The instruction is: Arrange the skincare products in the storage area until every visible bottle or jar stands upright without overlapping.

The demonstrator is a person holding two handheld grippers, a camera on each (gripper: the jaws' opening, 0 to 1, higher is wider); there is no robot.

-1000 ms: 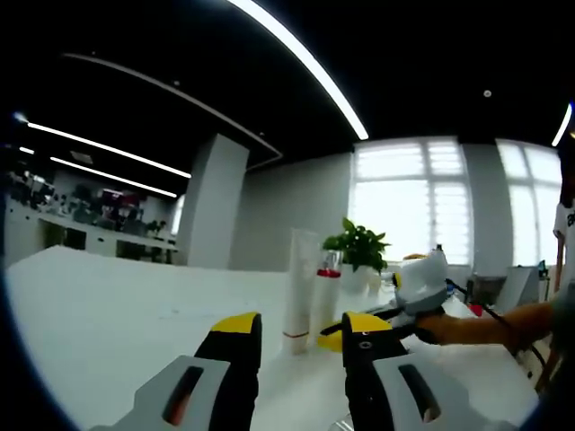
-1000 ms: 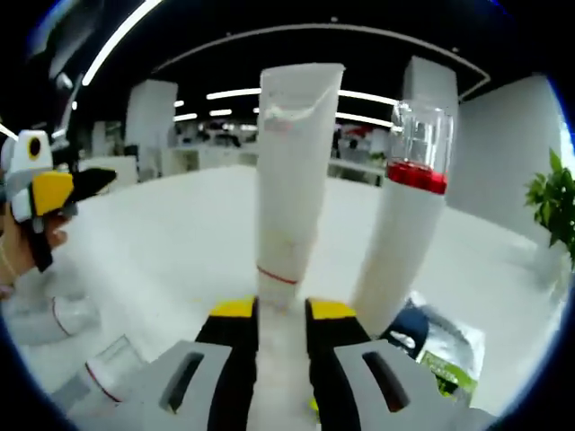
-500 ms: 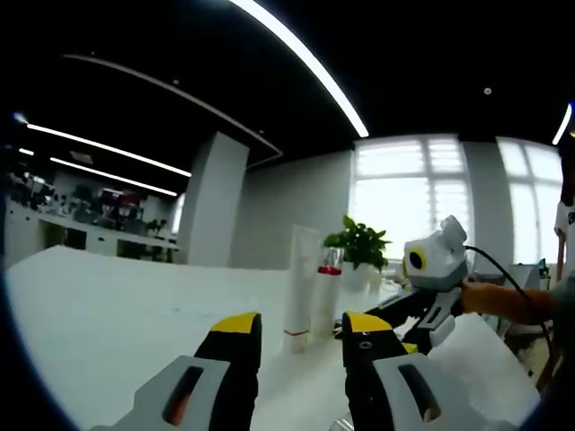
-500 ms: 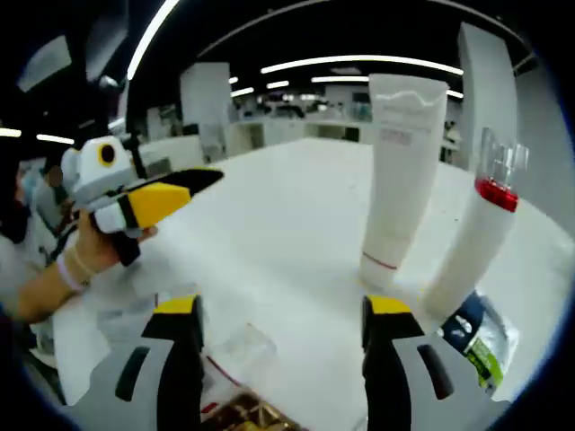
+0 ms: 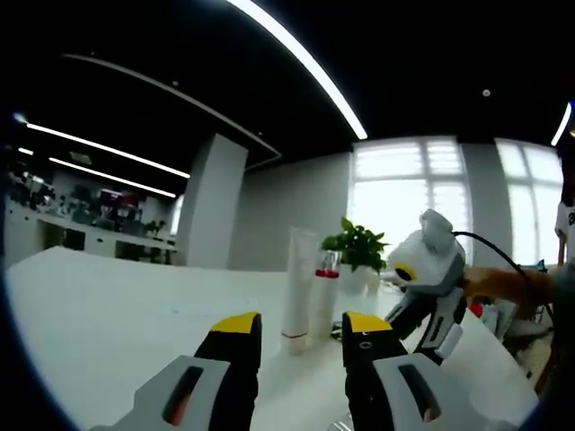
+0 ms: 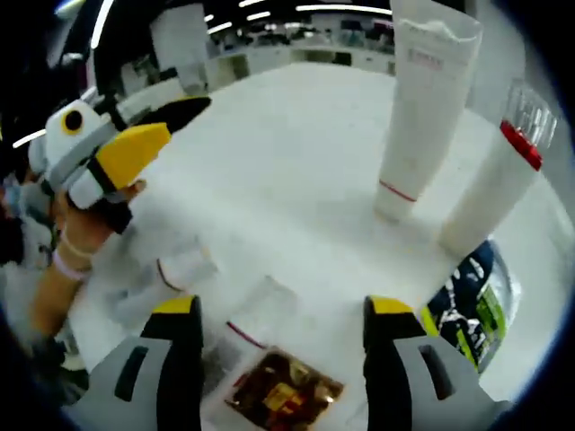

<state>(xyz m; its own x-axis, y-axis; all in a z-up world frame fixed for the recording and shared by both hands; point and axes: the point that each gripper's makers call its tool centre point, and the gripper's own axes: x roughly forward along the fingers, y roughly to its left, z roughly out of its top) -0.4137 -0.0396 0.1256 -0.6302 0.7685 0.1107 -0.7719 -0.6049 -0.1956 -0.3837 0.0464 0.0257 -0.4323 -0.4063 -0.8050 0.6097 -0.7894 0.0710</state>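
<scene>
In the right gripper view, small clear bottles (image 6: 184,269) lie flat at lower left above the wide-open, empty right gripper (image 6: 280,316), while the white tube (image 6: 424,108) and red-ringed bottle (image 6: 494,184) already stand at upper right.

**My two handheld grippers: colours and parts**

My left gripper (image 5: 294,334): grey plastic jaws with black inner faces, yellow tips, an orange slot in the left jaw; my right gripper (image 6: 284,314): same grey, black and yellow build, with a white housing and black cable in the left gripper view; a band circles my left wrist (image 6: 65,261).
</scene>
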